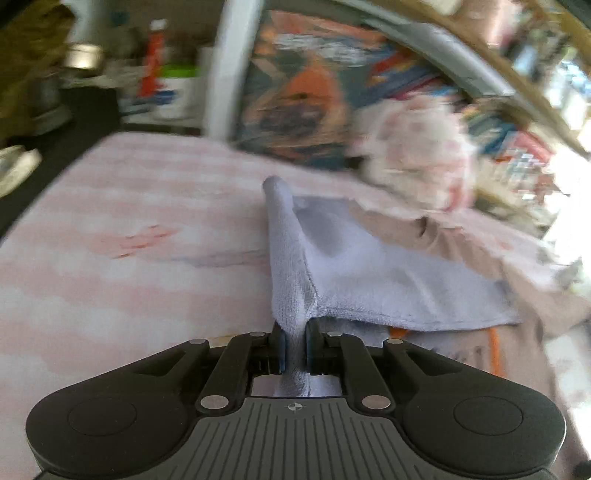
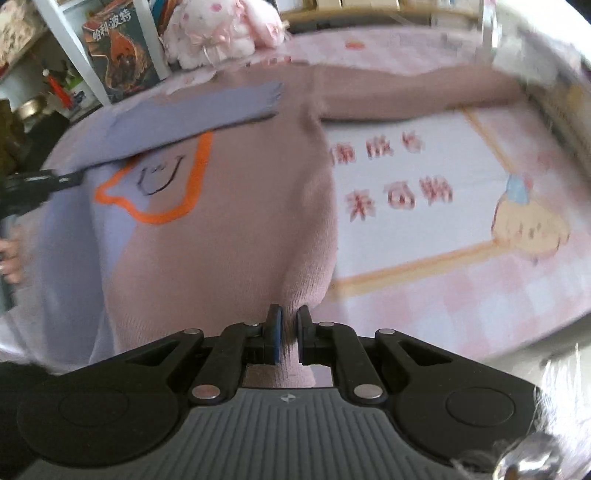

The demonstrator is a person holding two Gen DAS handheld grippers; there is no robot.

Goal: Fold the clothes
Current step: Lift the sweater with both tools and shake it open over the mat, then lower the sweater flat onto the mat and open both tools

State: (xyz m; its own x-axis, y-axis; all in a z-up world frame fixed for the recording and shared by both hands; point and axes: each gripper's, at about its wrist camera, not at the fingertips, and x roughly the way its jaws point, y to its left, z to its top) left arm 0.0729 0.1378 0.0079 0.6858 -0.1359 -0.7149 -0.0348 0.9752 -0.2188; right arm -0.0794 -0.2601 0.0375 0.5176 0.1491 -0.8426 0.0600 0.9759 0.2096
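While both grippers clamp fabric, the sweater [image 2: 221,236] lies spread on the bed [image 2: 461,295].
Left gripper [image 1: 294,345] jaws: nearly closed on lilac sleeve [image 1: 291,258]. Right gripper [image 2: 289,334] jaws: nearly closed on pink hem.

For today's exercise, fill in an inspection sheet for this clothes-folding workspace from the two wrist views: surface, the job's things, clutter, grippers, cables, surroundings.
Surface: pink checked bed cover with a cartoon print and red characters.
Job's things: pink-and-lilac sweater spread flat, orange outline and smiley on its front; lilac sleeve folded across the chest, pink sleeve stretched out.
Clutter: pink-and-white plush toy at the far edge of the bed.
Grippers: left hand-held gripper shut on lilac fabric; right hand-held gripper shut on the pink hem.
Cables: nothing seen.
Surroundings: white shelf post, book with an orange cover picture, blurred shelves and containers.
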